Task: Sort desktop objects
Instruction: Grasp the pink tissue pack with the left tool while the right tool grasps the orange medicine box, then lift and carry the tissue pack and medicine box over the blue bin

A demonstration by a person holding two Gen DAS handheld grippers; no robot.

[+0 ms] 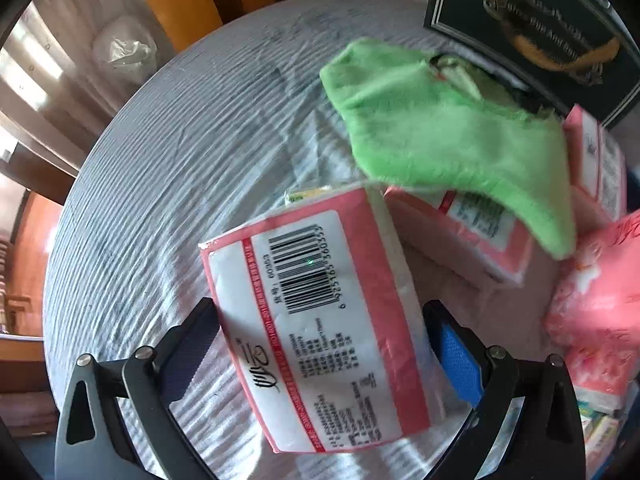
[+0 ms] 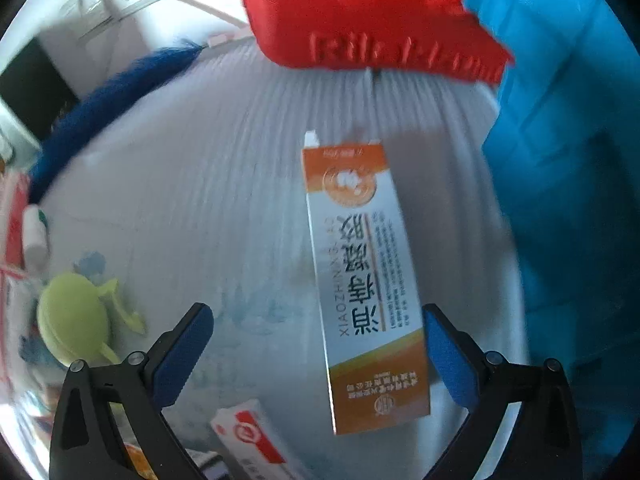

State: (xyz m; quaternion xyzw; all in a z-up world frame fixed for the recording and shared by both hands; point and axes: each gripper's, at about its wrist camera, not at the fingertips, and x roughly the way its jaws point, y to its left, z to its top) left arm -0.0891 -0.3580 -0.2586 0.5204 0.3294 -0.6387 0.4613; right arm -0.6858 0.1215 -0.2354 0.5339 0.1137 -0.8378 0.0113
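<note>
L gripper [image 1: 320, 344]: jaws wide, tissue pack [image 1: 316, 328] between the 2 pads, looks gripped; green cloth [image 1: 444, 140] at 1 o'clock. R gripper [image 2: 318, 354]: jaws wide, orange-white box [image 2: 364, 280] touching only the R pad [image 2: 450, 360], grip unclear; red object [image 2: 360, 12] at 12.

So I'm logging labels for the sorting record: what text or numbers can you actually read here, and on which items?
"XIAOZHINING" (last letters unsure), with large Chinese characters: orange-and-white cardboard box between the right fingers.
"60363", above a barcode whose digits are smeared: pink-and-white plastic tissue pack between the left fingers.
"...And..." only: gold lettering on the black box, blurred.
Raised letters on the red plastic block: unreadable.
</note>
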